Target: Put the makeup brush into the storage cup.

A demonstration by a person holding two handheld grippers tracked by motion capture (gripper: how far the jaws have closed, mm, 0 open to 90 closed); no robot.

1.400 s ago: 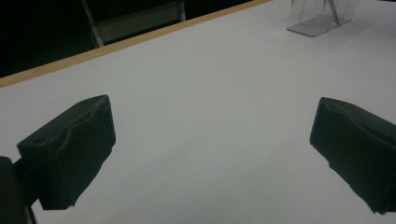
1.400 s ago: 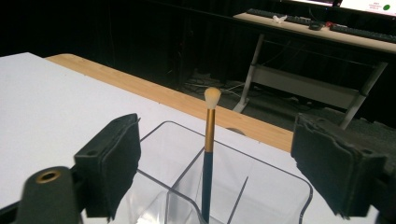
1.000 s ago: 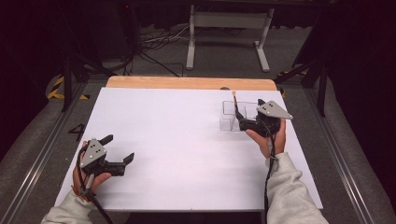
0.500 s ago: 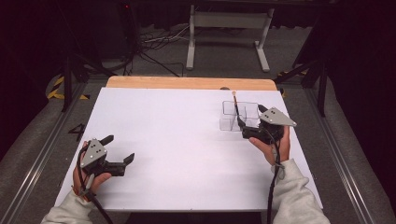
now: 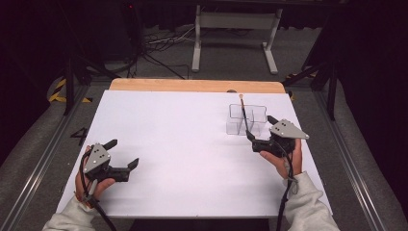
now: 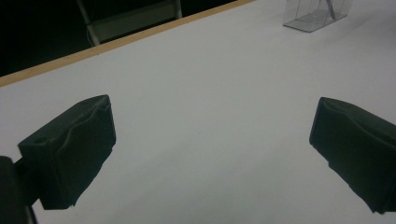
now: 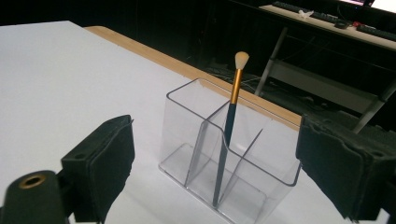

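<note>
Right gripper jaws wide, drawn back just short of clear organizer, brush upright inside, left gripper wide, unmoved.

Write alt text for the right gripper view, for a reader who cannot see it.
A makeup brush with a dark handle, gold ferrule and pale tip stands tilted in a clear divided organizer on a white table. The right tool frames the organizer from the bottom, its two black jaws wide apart and holding nothing. Beyond the table's wooden far edge the room is dark.
</note>
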